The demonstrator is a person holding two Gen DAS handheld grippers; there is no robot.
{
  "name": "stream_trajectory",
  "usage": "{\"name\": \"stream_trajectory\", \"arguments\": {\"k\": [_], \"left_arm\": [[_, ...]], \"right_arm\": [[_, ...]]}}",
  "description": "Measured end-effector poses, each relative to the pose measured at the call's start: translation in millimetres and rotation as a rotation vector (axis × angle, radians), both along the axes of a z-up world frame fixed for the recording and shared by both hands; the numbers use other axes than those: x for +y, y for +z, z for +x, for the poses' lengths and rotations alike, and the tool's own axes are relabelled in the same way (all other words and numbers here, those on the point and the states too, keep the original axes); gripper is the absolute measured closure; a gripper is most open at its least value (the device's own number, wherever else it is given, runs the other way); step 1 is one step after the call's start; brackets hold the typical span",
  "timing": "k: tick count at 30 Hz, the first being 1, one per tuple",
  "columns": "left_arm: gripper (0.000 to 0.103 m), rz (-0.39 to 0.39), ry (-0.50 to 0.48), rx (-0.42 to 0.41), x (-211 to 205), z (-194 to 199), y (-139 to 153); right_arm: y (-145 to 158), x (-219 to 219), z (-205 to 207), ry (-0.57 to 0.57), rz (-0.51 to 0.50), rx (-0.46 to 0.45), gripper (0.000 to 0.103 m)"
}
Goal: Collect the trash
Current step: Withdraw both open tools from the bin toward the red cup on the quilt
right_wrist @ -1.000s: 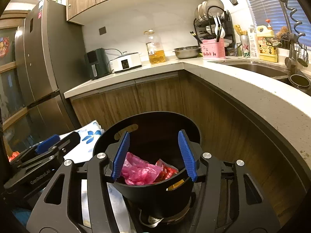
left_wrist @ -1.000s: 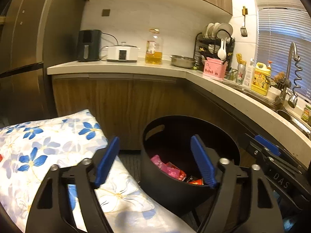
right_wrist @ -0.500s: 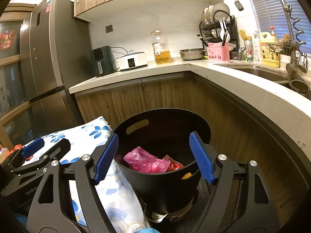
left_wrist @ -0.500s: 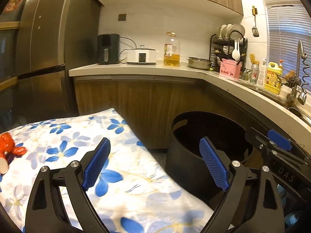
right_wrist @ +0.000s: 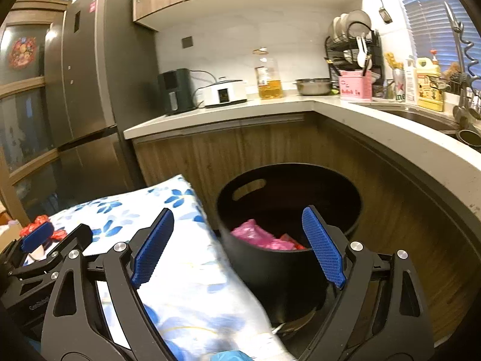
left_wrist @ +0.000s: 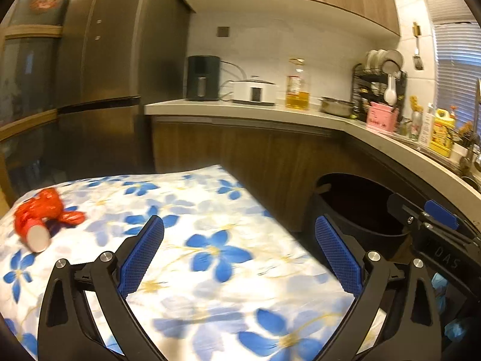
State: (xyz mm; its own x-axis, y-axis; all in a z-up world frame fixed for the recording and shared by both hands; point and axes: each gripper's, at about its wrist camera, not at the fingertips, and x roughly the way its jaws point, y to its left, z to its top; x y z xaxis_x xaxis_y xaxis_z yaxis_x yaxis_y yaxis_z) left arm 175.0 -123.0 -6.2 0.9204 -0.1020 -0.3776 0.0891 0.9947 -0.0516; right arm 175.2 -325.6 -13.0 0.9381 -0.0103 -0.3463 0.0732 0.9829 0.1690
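The red wrapper point(left_wrist: 42, 213) lies on the far left of the flower-printed cloth point(left_wrist: 210, 240), with a small white cup or tube end point(left_wrist: 38, 237) just beside it or part of it (the blur leaves that open). It looks like crinkled foil or thin plastic: probably very light, soft and springy, apt to slide on the cloth instead of lifting. The bulkiest bunched part, near its middle, seems the best place to pinch, with one pad each side.

The left claw point(left_wrist: 237, 249) stands wide apart with nothing between its pads, its jaws having just been opening, and it points over the cloth with the wrapper well off to its left. The right claw point(right_wrist: 237, 246) is also apart and empty, its jaws having just been opening too, straddling the cloth's edge and the black bin point(right_wrist: 288, 258).

The right wrist view looks down into the bin, where a pink plastic bag point(right_wrist: 255, 234) and red scraps already sit; the left view shows only the bin's dark rim. The left view alone shows the wrapper whole (the right catches a red sliver behind the other claw's tip).
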Motion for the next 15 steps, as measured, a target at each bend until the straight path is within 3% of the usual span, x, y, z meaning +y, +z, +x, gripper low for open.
{"name": "stream_trajectory", "arguments": {"k": [15], "left_arm": [[0.006,-0.033,0.297,0.039,136,-18,-23]], "right_arm": [[-18,119,20,0.219,-0.014,0.031,0.017]]}}
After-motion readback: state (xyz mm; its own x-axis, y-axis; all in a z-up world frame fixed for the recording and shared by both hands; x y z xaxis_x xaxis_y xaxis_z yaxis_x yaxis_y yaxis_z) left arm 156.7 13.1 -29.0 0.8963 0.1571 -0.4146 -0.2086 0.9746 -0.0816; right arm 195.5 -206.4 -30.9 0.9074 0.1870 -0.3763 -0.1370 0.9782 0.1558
